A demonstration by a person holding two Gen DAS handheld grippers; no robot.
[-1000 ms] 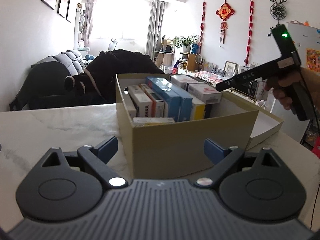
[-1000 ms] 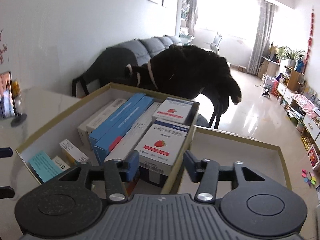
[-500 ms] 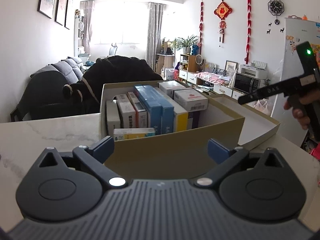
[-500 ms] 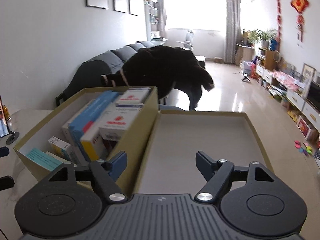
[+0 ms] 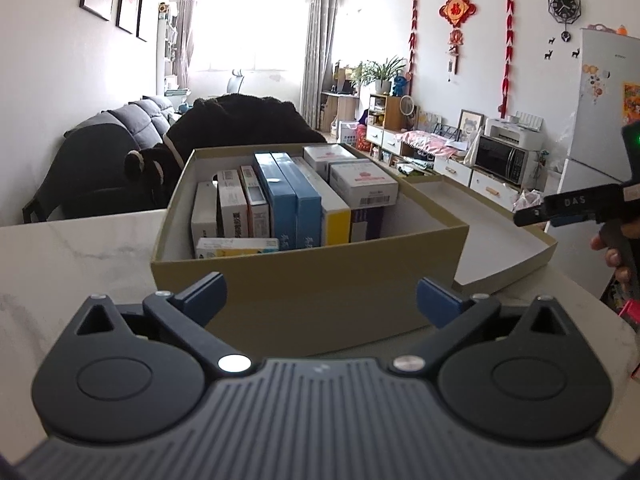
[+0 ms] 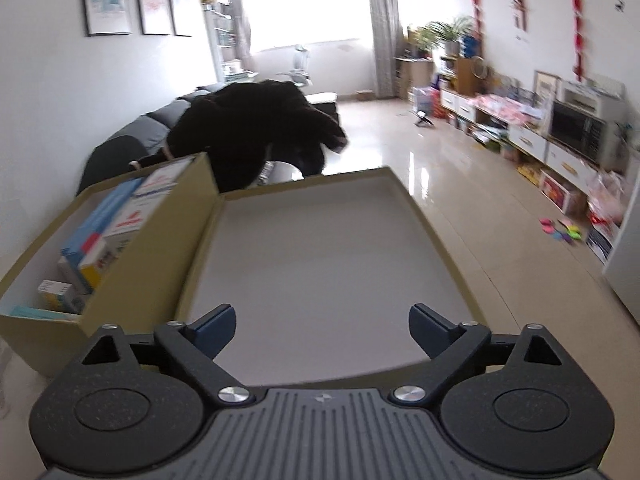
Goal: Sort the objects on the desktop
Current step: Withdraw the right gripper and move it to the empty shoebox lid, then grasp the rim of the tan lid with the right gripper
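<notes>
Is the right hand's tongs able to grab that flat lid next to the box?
Probably yes. The right tongs are opening, nothing between them, and the lid's near edge lies right before them.

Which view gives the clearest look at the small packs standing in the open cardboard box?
The left wrist view: it looks over the near wall of the cardboard box onto the row of packs, with their ends and tops sharp. The right wrist view shows the packs only at its left edge, blurred and partly hidden by the box wall.
</notes>
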